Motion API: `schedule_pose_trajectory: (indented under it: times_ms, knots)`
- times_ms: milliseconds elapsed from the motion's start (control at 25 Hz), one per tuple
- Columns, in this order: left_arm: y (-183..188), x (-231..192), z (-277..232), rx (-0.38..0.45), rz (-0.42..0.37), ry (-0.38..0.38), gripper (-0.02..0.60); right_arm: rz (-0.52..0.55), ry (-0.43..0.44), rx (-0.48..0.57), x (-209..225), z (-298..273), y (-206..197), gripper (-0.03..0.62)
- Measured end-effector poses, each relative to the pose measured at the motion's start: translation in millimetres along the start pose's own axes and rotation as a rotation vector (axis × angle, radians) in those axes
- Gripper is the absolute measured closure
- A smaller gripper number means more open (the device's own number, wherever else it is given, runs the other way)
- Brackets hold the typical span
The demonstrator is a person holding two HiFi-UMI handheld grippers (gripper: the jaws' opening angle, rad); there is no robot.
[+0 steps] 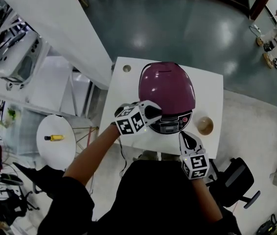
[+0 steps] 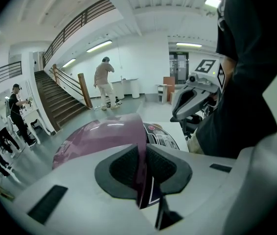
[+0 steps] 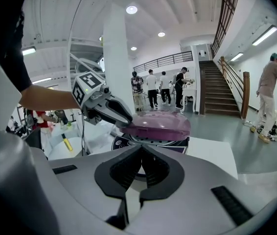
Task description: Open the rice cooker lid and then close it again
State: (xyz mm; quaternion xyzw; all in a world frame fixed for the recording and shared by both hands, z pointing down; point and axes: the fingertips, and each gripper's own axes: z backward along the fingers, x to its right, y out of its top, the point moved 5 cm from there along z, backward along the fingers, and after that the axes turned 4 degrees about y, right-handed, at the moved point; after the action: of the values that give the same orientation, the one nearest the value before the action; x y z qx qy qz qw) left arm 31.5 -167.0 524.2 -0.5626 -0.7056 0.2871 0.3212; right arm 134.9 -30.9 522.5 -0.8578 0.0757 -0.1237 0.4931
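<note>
Fingers [image 2: 121, 168] of the left gripper [image 1: 154, 114] are clamping the front-left rim of the lid [image 1: 167, 87], with the thin purple edge running between the two dark pads. The cooker [image 1: 177, 122] is sitting in the middle of the white table [image 1: 212, 89], its panel [image 1: 170, 127] facing the person. The lid is lying low over the body. In the right gripper view its edge is standing a little proud of the body, with a dark dotted band showing beneath it. I cannot tell whether it is latched. The person's left forearm [image 1: 92, 153] is reaching in from the lower left of the head view, bare below a dark sleeve.

The right gripper [image 1: 186, 137] is hanging over the table's near edge, just off the cooker's front right and touching nothing. Its fingers [image 3: 124, 173] are pressing together with nothing between them, and it is pointing across the table toward the cooker.

A small brown cup [image 1: 205, 125] is standing on the table just right of the cooker, apart from both grippers. A round white side table [image 1: 55, 153] is standing to the left, carrying a yellow thing [image 1: 56, 137]. A black chair [image 1: 239, 180] is sitting at the lower right. In the gripper views, people are standing around by a stair [image 3: 221, 89] far behind the table.
</note>
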Motion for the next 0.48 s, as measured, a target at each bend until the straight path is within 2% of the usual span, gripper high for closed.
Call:
schedule_pose_trajectory:
  times_ms: [200, 480]
  knots:
    - [-7.2, 3.5, -5.3, -0.010, -0.022, -0.007, 0.532, -0.001, -0.007, -0.004, 2.6, -1.0, 0.3, 0.594]
    - [-13.7, 5.4, -12.4, -0.027, 0.005, -0.034, 0.535, -0.004, 0.002, -0.015, 2.5, -5.6, -1.2, 0.594]
